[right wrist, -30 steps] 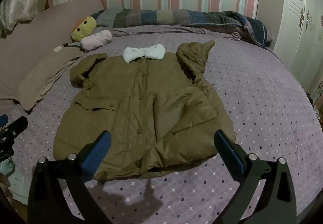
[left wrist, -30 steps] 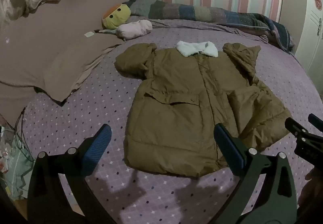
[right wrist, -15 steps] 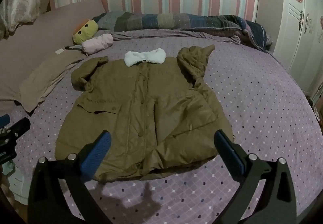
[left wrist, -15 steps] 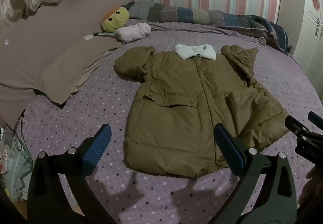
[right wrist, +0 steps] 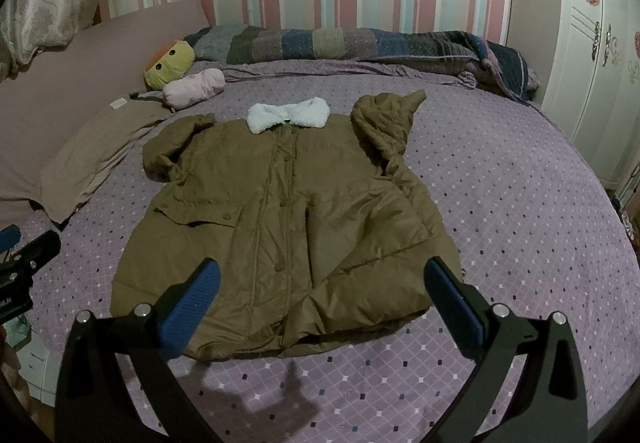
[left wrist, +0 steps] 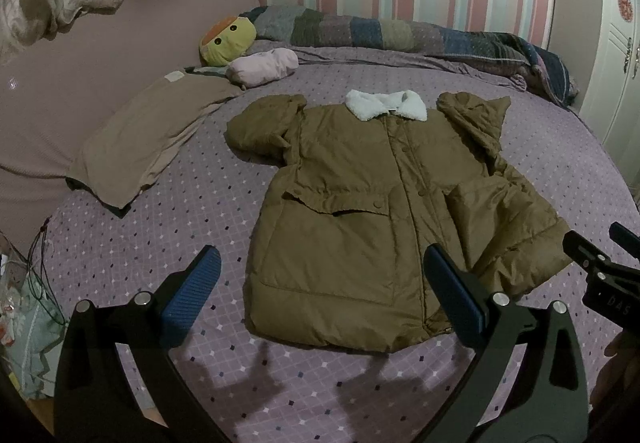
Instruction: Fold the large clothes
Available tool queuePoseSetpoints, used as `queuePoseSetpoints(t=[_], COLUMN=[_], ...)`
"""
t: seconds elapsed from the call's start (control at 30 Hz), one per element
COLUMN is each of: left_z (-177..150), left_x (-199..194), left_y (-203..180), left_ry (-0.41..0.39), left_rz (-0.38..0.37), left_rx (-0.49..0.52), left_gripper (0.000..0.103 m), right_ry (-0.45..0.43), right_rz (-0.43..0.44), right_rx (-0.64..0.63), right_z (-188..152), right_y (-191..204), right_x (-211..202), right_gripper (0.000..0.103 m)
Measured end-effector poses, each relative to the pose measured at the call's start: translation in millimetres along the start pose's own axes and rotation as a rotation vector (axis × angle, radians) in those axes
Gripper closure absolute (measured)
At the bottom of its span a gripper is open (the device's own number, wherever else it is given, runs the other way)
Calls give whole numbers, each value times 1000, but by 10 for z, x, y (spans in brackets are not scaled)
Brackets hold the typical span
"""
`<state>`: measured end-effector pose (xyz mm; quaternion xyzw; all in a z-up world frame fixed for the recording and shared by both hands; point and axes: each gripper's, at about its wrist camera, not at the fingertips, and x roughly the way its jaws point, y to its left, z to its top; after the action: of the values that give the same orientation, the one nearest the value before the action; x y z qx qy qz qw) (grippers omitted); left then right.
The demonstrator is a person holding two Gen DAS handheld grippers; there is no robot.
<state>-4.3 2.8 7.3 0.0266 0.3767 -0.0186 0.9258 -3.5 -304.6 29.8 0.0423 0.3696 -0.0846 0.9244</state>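
Note:
An olive padded coat (left wrist: 352, 215) with a white fleece collar (left wrist: 386, 105) lies front up on the purple dotted bedspread; it also shows in the right wrist view (right wrist: 280, 211). Both sleeves are folded in near the shoulders. My left gripper (left wrist: 320, 295) is open and empty, held above the coat's hem. My right gripper (right wrist: 320, 299) is open and empty, also above the hem, to the right; its tip shows at the edge of the left wrist view (left wrist: 600, 267).
A tan pillow (left wrist: 140, 139), a yellow plush toy (left wrist: 226, 41) and a pink bundle (left wrist: 262, 67) lie at the left near the headboard. A striped blanket (right wrist: 360, 43) runs along the far wall. White wardrobe doors (right wrist: 600, 63) stand at the right.
Both grippers have pulled back and risen slightly, so the coat sits a little farther off in both views. The coat itself has not moved.

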Motion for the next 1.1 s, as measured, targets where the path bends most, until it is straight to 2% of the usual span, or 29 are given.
queuePoseSetpoints(t=[1.1], left_z=[-11], left_x=[-89], left_y=[51], left_ry=[-11], left_rz=[-2], left_rx=[-1], left_gripper=[3], right_ry=[-10], right_rz=[7], right_rx=[1], right_z=[24], right_y=[20], right_x=[-30], right_gripper=[1])
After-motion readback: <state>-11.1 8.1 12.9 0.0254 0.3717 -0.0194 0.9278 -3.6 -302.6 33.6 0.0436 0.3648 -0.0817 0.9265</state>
